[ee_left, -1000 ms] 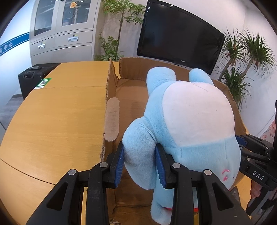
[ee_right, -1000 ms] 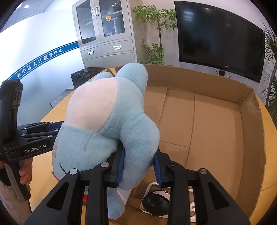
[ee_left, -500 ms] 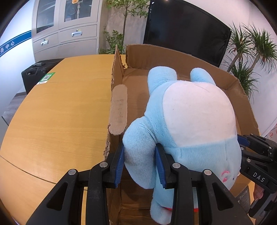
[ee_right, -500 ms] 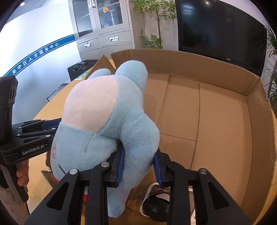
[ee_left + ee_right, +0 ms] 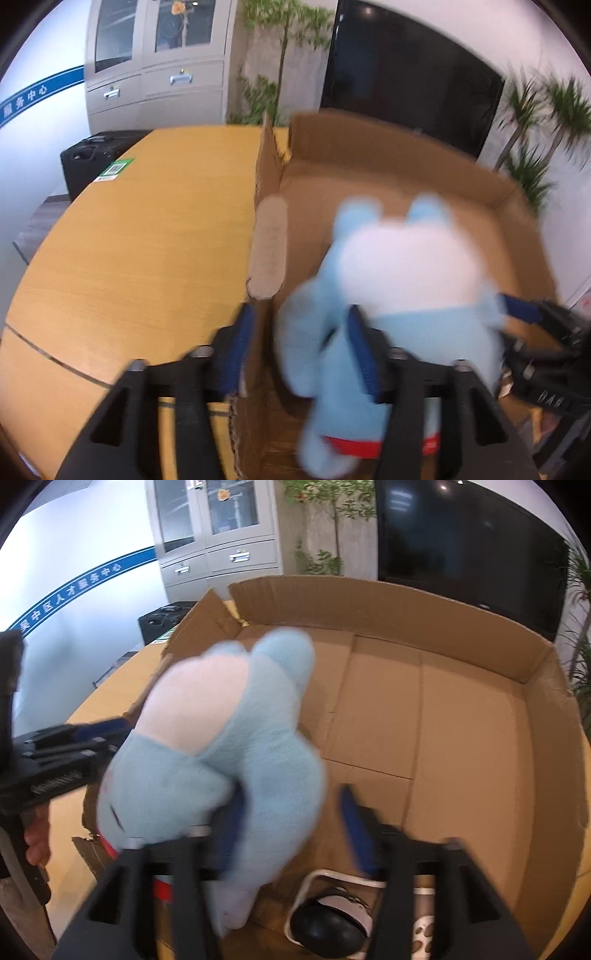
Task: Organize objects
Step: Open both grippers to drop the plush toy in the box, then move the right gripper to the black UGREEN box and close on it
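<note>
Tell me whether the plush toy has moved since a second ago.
Yes. The plush toy has sunk lower against the cardboard box back wall, as both grippers' jaws have just been opening.

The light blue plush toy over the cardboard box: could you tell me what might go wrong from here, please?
1. The light blue plush toy is blurred and slipping free as both grippers' jaws have just been opening; it may snag on the brown cardboard box's torn left wall instead of dropping inside.
2. It may land on the black-and-white device on the box floor.
3. The left gripper straddles that wall and could drag it.
</note>
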